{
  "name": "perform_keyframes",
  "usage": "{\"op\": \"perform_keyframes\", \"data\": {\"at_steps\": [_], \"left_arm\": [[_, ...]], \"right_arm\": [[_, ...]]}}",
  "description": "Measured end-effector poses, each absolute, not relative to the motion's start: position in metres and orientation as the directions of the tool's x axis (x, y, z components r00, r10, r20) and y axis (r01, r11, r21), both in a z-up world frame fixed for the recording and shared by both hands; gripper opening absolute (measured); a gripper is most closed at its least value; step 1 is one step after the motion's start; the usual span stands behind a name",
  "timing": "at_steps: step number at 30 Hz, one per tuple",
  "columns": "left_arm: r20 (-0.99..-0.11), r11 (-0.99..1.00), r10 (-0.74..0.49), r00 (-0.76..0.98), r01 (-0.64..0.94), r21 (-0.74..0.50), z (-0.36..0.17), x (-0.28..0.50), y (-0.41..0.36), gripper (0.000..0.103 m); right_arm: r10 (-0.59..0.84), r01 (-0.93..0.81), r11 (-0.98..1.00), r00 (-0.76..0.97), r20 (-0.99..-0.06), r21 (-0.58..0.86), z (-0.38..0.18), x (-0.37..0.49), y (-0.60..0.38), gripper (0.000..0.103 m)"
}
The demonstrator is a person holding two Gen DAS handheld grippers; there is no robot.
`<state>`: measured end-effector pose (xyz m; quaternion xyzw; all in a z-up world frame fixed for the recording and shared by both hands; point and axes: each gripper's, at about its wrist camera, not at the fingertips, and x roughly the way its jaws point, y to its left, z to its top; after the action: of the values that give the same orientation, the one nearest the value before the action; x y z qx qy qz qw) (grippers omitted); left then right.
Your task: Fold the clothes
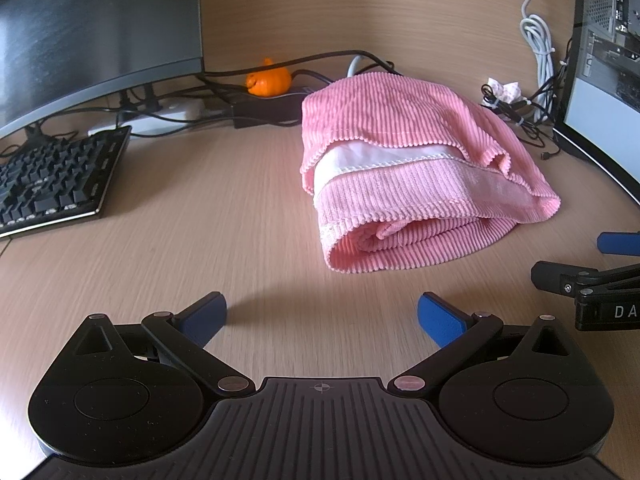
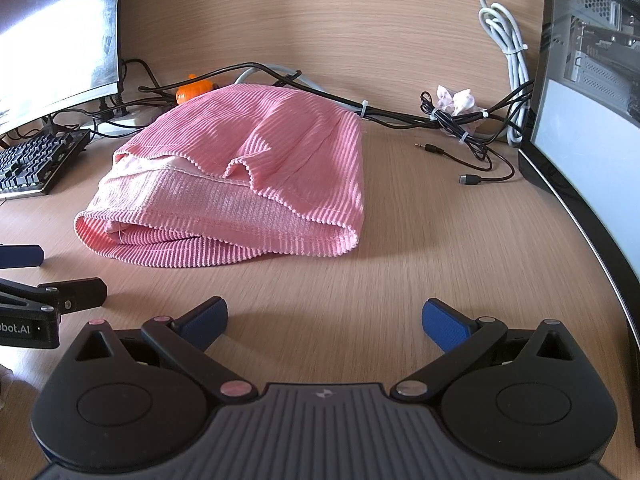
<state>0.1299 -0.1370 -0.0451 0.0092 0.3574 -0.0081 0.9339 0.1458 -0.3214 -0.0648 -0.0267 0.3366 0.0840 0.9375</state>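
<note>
The left claw (image 1: 322, 318) is spread wide with nothing between its blue pads, held low over the bare wooden table (image 1: 168, 248). Ahead of it and a little to its right lies the pink garment (image 1: 420, 184), a ribbed cloth folded into a thick bundle, its layered hems and a pale lining strip facing the claw; claw and cloth are apart. The right claw (image 2: 325, 322) is likewise spread wide and empty, with the same pink garment (image 2: 256, 168) lying ahead of it and slightly to its left, not touching it. Each claw shows at the edge of the other's view: the right claw (image 1: 600, 276) off to the left claw's right, near the bundle's front corner, and the left claw (image 2: 52, 280) off to the right claw's left. Beyond the left claw, far to its left, sits a black keyboard (image 1: 52, 176) under a dark monitor (image 1: 92, 28). Behind the garment are tangled black cables (image 2: 452, 120), a small orange figure (image 1: 268, 80) and a coiled white cable (image 2: 508, 48) against the wooden back panel. To the right claw's far right stands a computer case (image 2: 588, 92), with a loose plug end (image 2: 472, 179) on the table before it.
</note>
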Motion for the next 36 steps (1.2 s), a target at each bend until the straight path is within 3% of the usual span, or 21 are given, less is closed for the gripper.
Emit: {"op": "perform_keyframes", "data": {"at_steps": [36], "left_arm": [[-0.669, 1.000, -0.014, 0.743, 0.026, 0.009, -0.0447, 0.1309, -0.1367, 0.103]], "right_arm": [[0.140, -0.177, 0.984, 0.759, -0.636, 0.007, -0.0649, 0.1456, -0.3214, 0.103]]}}
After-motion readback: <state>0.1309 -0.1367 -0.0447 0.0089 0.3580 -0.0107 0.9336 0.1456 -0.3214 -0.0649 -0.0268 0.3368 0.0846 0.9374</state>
